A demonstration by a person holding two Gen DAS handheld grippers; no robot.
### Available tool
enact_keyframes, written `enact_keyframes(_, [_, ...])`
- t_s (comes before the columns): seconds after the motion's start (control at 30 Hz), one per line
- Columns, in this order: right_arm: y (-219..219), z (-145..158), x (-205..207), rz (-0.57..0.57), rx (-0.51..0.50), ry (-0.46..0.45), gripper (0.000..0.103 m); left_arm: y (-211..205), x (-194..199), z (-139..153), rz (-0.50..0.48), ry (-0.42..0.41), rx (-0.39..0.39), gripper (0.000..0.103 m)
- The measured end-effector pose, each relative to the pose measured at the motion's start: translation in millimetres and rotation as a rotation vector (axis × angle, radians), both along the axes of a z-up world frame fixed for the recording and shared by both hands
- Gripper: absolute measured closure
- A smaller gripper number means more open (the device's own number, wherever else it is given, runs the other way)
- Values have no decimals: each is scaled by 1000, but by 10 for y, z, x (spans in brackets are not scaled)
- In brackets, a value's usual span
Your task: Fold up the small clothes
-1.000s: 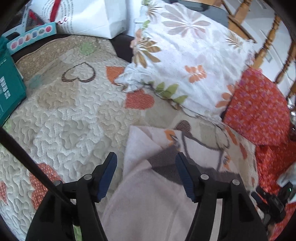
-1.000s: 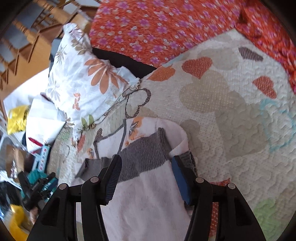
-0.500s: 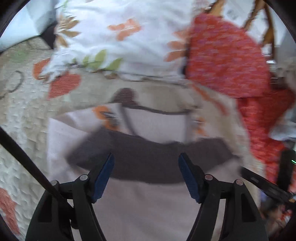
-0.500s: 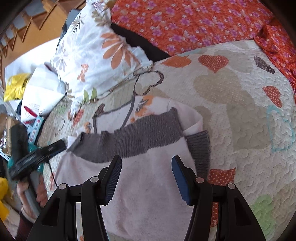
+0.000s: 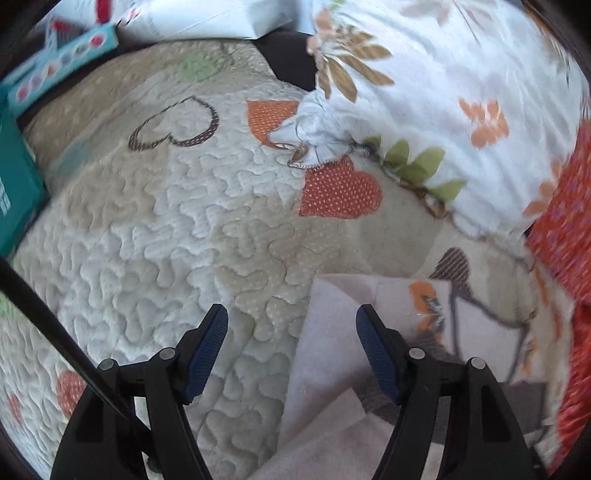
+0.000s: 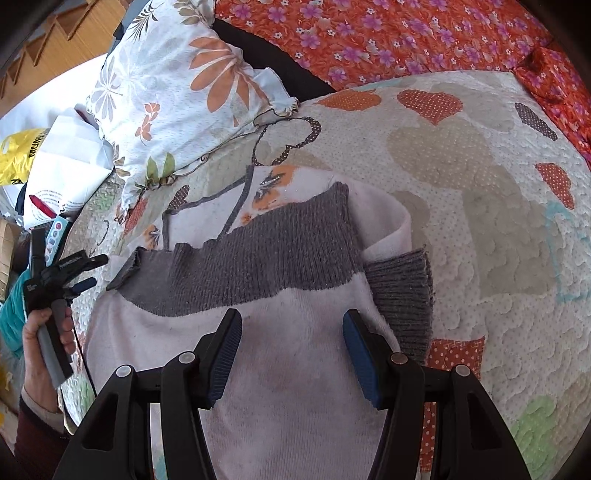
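Observation:
A small pale pink sweater (image 6: 295, 369) with a grey ribbed hem band (image 6: 258, 266) and a grey cuff (image 6: 402, 295) lies folded over on the quilted heart-pattern bedspread (image 6: 480, 184). My right gripper (image 6: 291, 350) is open and empty, just above the pink fabric below the grey band. My left gripper (image 5: 291, 347) is open and empty at the sweater's left edge (image 5: 332, 332), partly over bare quilt (image 5: 184, 221). The left gripper also shows in the right wrist view (image 6: 79, 273), held in a hand beside the sweater's left side.
A floral white pillow (image 5: 443, 92) (image 6: 177, 92) lies at the head of the quilt. Red flowered fabric (image 6: 369, 33) (image 5: 569, 221) borders the far side. A teal box (image 5: 14, 184), a colourful box (image 5: 59, 62) and white bags (image 6: 62, 166) sit to the left.
My left gripper has swung back left from over the grey band to the sweater's left edge. The right gripper moved slightly nearer over the pink fabric. Both stayed open.

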State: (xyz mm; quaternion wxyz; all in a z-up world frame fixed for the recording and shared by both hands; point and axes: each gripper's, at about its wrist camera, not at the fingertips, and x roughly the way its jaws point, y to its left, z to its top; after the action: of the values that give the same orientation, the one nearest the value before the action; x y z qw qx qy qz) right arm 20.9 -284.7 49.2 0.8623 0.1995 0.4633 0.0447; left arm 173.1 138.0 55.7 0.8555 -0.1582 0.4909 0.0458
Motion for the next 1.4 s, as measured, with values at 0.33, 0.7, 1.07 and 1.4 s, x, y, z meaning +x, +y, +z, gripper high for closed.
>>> enact_keyframes(0.33, [-195, 198, -201, -63, 37, -44, 41, 79, -484, 74, -142, 0, -66, 31])
enact_keyframes(0.7, [-73, 216, -244, -32, -13, -49, 40, -291, -838, -190, -430, 92, 60, 27])
enact_keyframes(1.07, [-39, 155, -207, -12, 15, -18, 40, -909, -717, 270, -479, -125, -14, 27])
enact_keyframes(1.4, [-243, 158, -219, -31, 133, -5, 38, -1038, -34, -302, -365, 16, 105, 27])
